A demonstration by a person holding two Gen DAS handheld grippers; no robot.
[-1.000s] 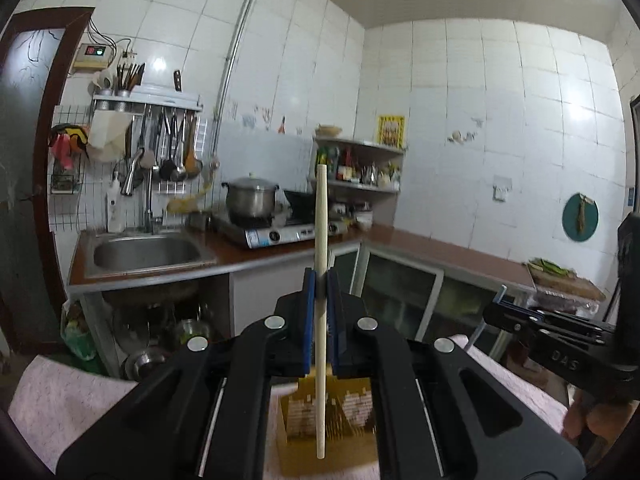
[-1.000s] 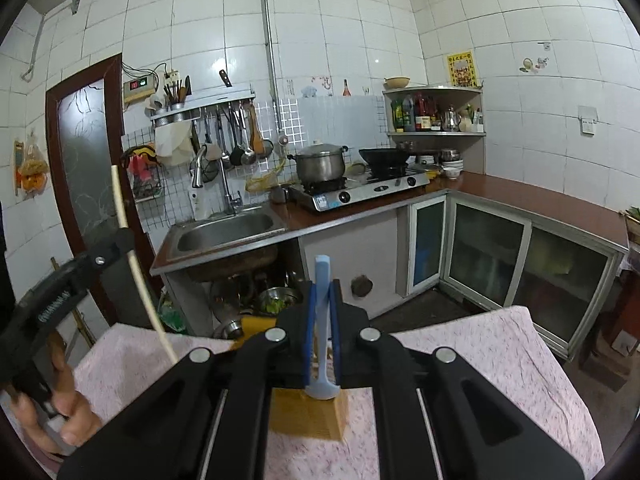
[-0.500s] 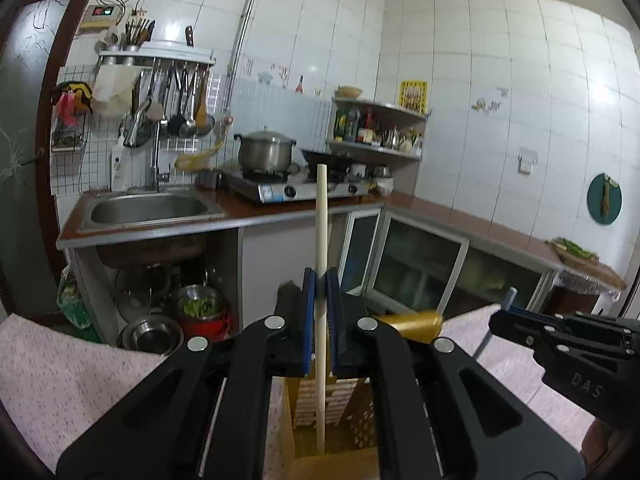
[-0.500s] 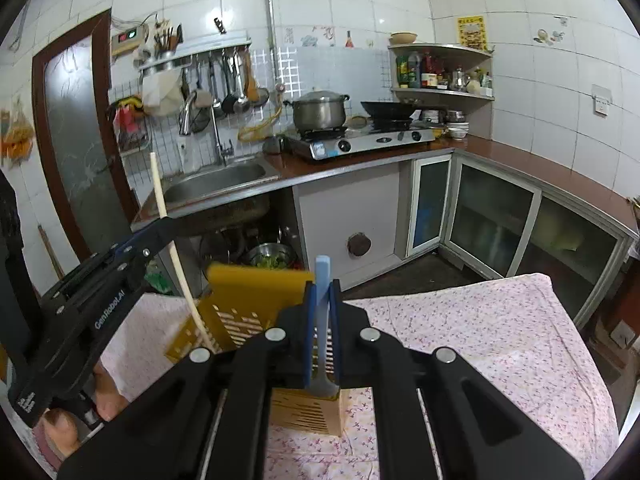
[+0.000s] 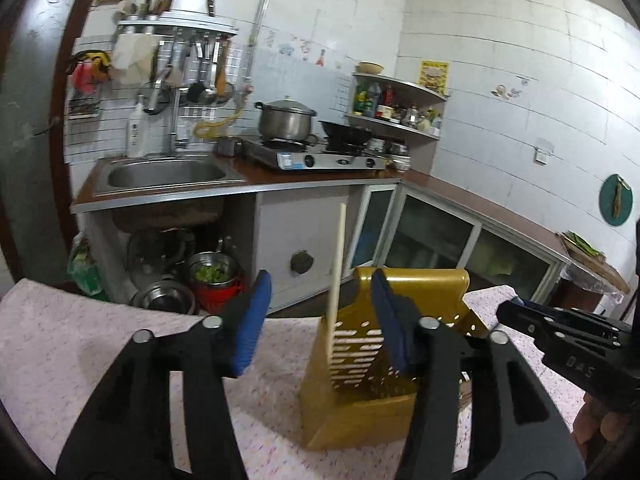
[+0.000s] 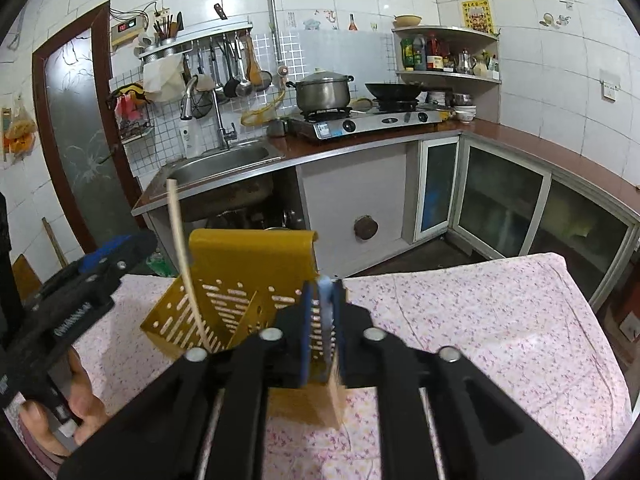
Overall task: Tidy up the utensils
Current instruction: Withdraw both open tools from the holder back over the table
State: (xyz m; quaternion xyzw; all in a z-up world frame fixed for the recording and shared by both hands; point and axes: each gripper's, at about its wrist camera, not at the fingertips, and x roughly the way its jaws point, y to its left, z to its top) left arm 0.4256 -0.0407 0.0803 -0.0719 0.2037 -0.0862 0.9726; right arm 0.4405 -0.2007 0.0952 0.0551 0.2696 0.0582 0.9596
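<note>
Pale chopstick (image 5: 335, 280) upright in perforated yellow holder (image 5: 420, 292), left tool (image 5: 320, 320) spread

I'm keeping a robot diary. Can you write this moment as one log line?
left gripper: jaws just opened, chopstick released, standing in yellow holder | right gripper: opening, blue utensil between pads, over holder | table: floral cloth
</note>
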